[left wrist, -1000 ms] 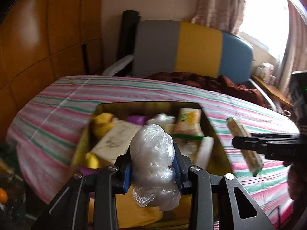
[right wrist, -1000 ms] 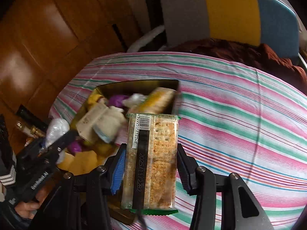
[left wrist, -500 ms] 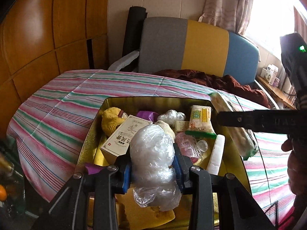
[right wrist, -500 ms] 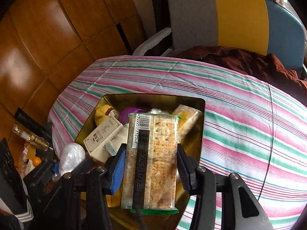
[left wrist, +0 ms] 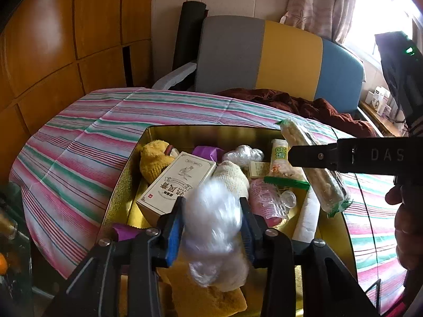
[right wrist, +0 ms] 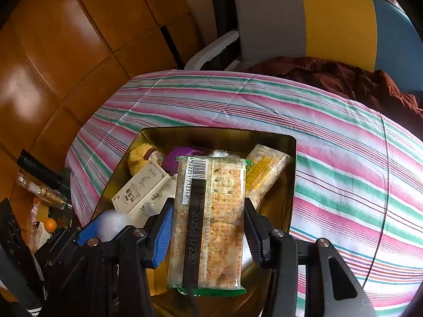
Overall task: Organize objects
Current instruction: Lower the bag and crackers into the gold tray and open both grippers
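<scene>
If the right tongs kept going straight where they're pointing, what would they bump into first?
Probably the snack packet lying inside the gold tin. The right tongs point down into the tin, holding a cracker packet, which would likely touch first; depth is hard to judge.

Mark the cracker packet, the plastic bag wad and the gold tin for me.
cracker packet [right wrist: 211,222], right wrist view, middle of its printed back.
plastic bag wad [left wrist: 214,227], left wrist view, its blurred middle between the opening jaws.
gold tin [left wrist: 208,134], left wrist view, inside of far wall.

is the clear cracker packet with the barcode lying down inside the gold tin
No, the clear cracker packet is clamped between the right gripper's pads, raised over the gold tin.
</scene>
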Demonstrator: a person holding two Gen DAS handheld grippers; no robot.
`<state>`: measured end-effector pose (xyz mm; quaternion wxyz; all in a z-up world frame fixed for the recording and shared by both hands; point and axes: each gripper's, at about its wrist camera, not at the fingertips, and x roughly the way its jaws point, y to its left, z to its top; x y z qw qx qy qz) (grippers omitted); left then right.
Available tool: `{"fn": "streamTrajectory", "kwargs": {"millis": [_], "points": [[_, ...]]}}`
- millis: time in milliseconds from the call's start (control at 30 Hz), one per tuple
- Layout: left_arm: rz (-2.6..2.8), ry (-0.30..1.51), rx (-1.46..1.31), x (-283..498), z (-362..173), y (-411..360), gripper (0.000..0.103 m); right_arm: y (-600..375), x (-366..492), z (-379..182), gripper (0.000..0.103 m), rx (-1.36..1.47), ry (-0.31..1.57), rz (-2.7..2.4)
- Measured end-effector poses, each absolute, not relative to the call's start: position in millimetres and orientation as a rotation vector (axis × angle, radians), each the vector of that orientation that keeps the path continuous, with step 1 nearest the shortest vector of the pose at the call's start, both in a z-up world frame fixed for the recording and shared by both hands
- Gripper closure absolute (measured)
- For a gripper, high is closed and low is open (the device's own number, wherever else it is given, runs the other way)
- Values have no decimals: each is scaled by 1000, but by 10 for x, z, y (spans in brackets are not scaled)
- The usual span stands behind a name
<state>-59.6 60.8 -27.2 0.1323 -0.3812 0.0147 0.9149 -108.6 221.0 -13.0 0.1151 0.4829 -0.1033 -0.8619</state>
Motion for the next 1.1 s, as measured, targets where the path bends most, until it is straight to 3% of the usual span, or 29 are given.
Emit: {"fn": "streamTrajectory", "kwargs": {"millis": [100,167,533,833,1100], "points": [[2653,29,-1099,-609,-268,612,42,2228,-1109,-150,50,1411,-325,-2517],[2654,27,-1091,-609,-259,625,38,2245,-1118,-153,48,1413,-333,-2527],[2652,30,-1082,-548,-236,653,33,2307,-986,-156,47,1400,-358,-2573],[2674,18,-1051,-469,-151,619,28,2296,-746,-100,47,1354,-243,-2718],[2706,34,-999,-328,-37,585,20,2282,-429,-35,31,1285,-162,-2885]]}}
